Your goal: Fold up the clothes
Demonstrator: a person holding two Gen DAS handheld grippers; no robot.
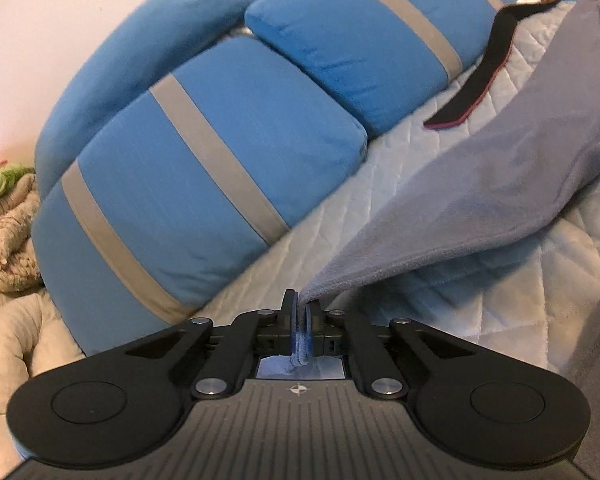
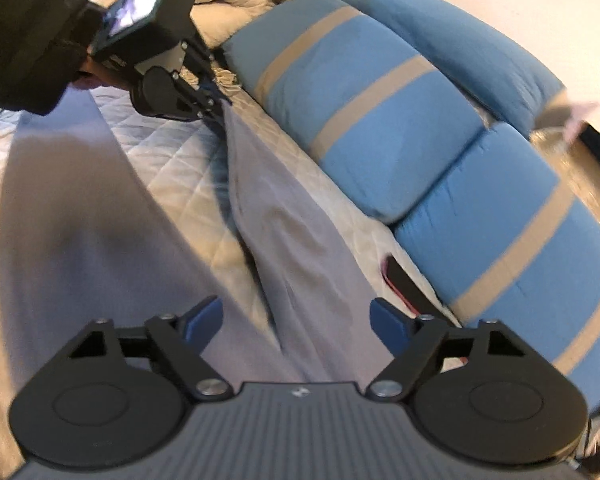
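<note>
A grey fleece garment (image 1: 500, 184) lies across the white quilted bed (image 1: 400, 168) and rises to a corner at my left gripper (image 1: 302, 304), which is shut on that corner; a fold of cloth hangs out behind the pads. In the right wrist view the same garment (image 2: 300, 248) runs as a taut ridge from the left gripper (image 2: 220, 114) down toward my right gripper (image 2: 298, 316). The right gripper stands open just above the cloth, with its blue pads (image 2: 388, 320) wide apart and not pressing on anything.
Blue pillows with grey stripes (image 1: 204, 168) (image 2: 364, 112) line the bed's far side. A black strap with a red edge (image 1: 480, 76) (image 2: 404, 284) lies by the pillows. A beige blanket (image 1: 8, 240) is heaped at the left. A dark sleeve (image 2: 24, 36) holds the left gripper.
</note>
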